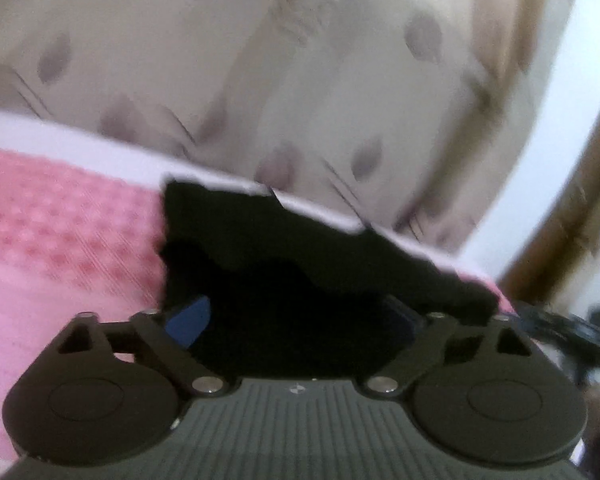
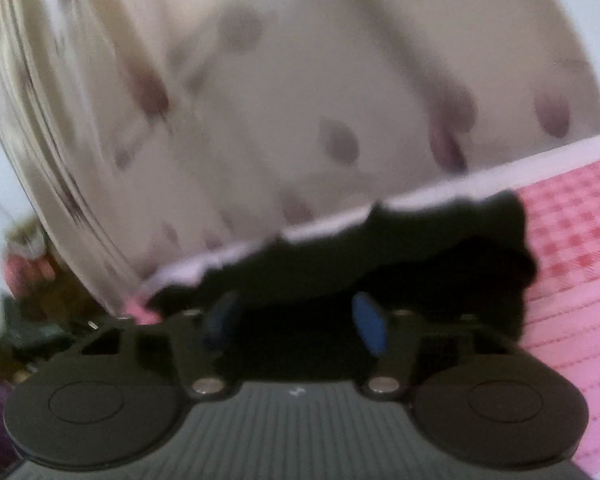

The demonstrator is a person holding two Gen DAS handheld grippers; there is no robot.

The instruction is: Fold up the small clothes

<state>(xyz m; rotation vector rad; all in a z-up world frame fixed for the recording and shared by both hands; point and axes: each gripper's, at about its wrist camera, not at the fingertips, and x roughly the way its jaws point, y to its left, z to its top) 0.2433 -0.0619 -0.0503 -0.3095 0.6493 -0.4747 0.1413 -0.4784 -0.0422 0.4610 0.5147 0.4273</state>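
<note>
Black cloth lies bunched on a pink checked bed cover near the bed's far edge, with the left gripper and right gripper each holding their jaws apart around it. Gathering only the top layer could skew the fold.

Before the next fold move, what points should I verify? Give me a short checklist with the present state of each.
1. Black garment lies between the left gripper jaws: ok.
2. Same garment reaches between the right gripper jaws: ok.
3. Jaws closed firmly on the cloth: not ok, both stand apart.
4. Garment lies flat: not ok, its far edge is wavy and bunched.
5. Garment stays on the pink cloth: ok.
6. Sharp picture: not ok, both views are blurred.
</note>
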